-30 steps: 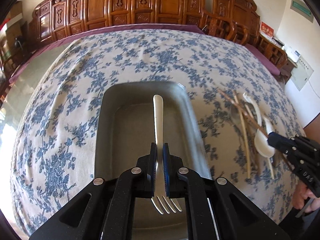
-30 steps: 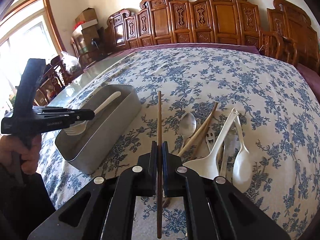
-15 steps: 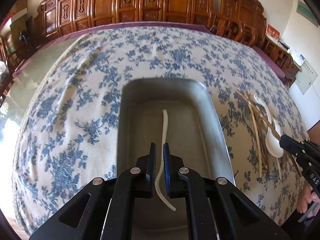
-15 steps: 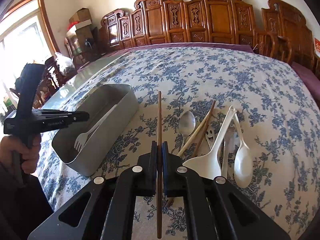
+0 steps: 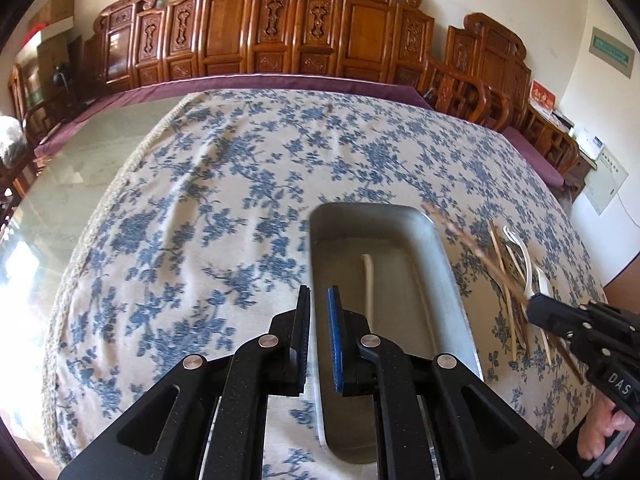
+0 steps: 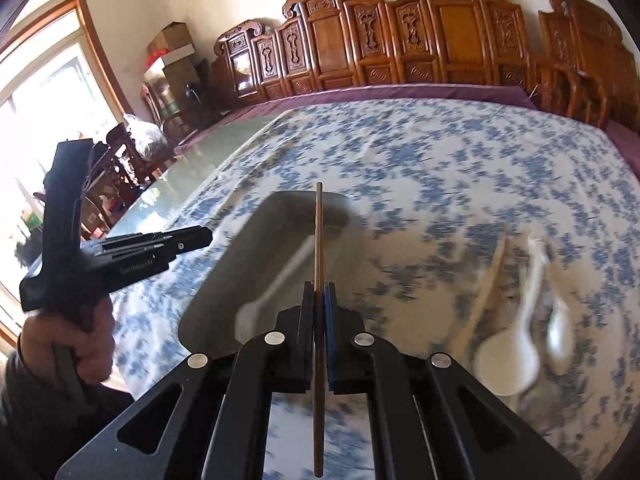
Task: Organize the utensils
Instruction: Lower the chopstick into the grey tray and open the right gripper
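A grey metal tray (image 5: pixel 442 252) lies on the flowered tablecloth with a white plastic fork (image 5: pixel 368 280) lying loose inside it. My left gripper (image 5: pixel 318 292) hovers over the tray's left rim, shut to a narrow slit with nothing between the pads. My right gripper (image 6: pixel 319 286) is shut on a dark wooden chopstick (image 6: pixel 319 232), which points out above the tray (image 6: pixel 208 300) and the fork (image 6: pixel 280 276). In the left wrist view the right gripper (image 5: pixel 536 304) comes in from the right with the blurred chopstick (image 5: pixel 472 244).
To the right of the tray lie loose utensils: white spoons (image 6: pixel 508 360), pale chopsticks (image 6: pixel 484 296) and more (image 5: pixel 516 264). A hand holds the left gripper (image 6: pixel 210 234) at the left. Carved wooden chairs line the table's far side.
The left gripper let the fork go into the tray and shifted left, off to the tray's left rim. The right gripper carried the chopstick left, from the utensil pile to over the tray.
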`<action>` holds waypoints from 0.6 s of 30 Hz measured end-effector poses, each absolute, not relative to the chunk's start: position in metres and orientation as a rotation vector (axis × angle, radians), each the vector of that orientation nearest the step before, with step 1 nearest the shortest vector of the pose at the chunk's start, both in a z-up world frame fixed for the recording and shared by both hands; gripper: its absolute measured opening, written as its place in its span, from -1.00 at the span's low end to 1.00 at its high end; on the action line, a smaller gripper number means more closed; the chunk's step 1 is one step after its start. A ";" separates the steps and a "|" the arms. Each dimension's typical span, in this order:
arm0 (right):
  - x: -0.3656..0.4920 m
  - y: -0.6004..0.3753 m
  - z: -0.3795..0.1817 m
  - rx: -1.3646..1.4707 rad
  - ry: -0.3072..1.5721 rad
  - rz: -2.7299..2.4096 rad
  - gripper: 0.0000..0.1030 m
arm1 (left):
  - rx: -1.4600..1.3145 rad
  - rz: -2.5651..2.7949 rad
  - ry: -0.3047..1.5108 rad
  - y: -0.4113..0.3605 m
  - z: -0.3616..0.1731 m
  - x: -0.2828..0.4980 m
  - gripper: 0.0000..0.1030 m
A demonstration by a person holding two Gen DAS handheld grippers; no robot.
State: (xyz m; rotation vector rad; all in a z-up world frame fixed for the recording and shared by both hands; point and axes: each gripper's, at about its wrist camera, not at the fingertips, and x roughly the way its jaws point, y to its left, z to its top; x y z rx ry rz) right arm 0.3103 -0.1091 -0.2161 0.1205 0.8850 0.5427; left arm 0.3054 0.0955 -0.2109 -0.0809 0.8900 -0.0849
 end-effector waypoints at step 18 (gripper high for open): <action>0.341 -0.038 -0.255 0.103 0.997 0.430 -0.88 | -0.093 -0.069 0.860 0.116 -0.200 0.304 -0.85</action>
